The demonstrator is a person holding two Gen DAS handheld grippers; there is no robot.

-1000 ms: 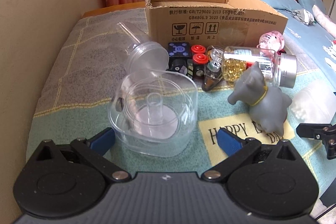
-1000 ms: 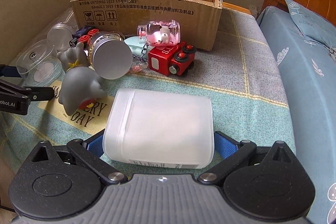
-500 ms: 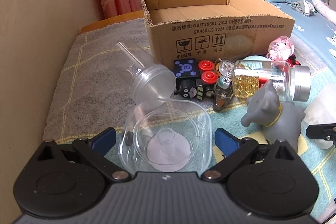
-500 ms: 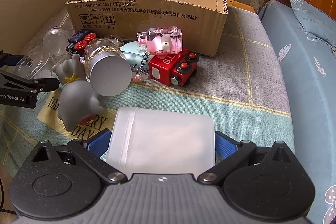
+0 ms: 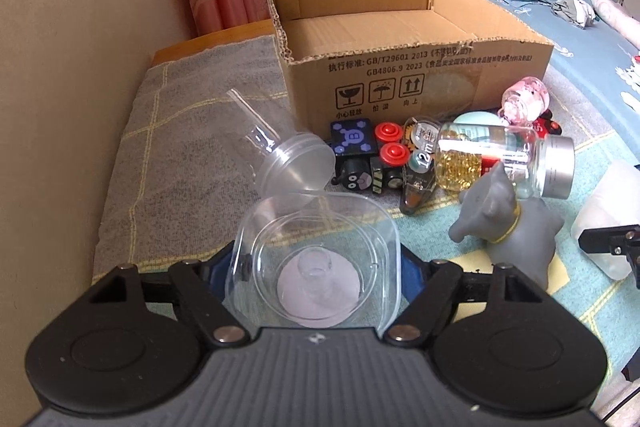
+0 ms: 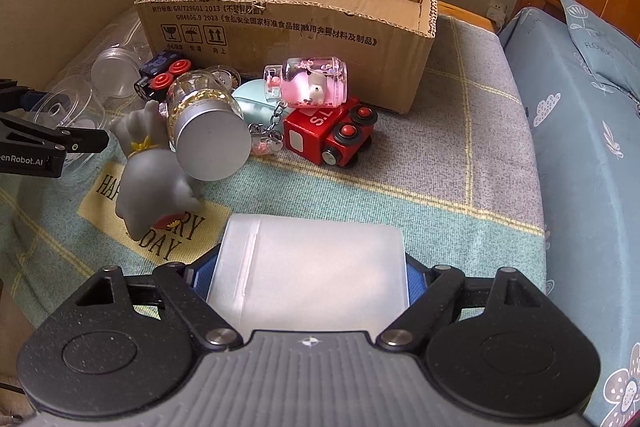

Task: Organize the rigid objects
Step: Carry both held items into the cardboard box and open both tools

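Both grippers are closing in at once here. The left gripper has its jaws closing around the clear plastic container, blue pads hard up against its two sides, so it looks grasped or a hair from it. That container sits on the blanket in front of the cardboard box, nearer the camera than the box's printed wall, with a clear funnel-shaped piece lying tipped between it and the box.

Over on the right, the right gripper is closing its jaws too, on the frosted white box, pads flush on both short sides; it lies flat, well out in front of the cardboard box.

Why side grips? Both are wide, smooth, hard-walled pieces, so squeezing across opposite walls looks like the steadiest hold.

The cardboard box stands open-topped and empty, the likely destination. The grey toy figure, the gold-filled jar and the red toy train wait clustered just before its front wall.
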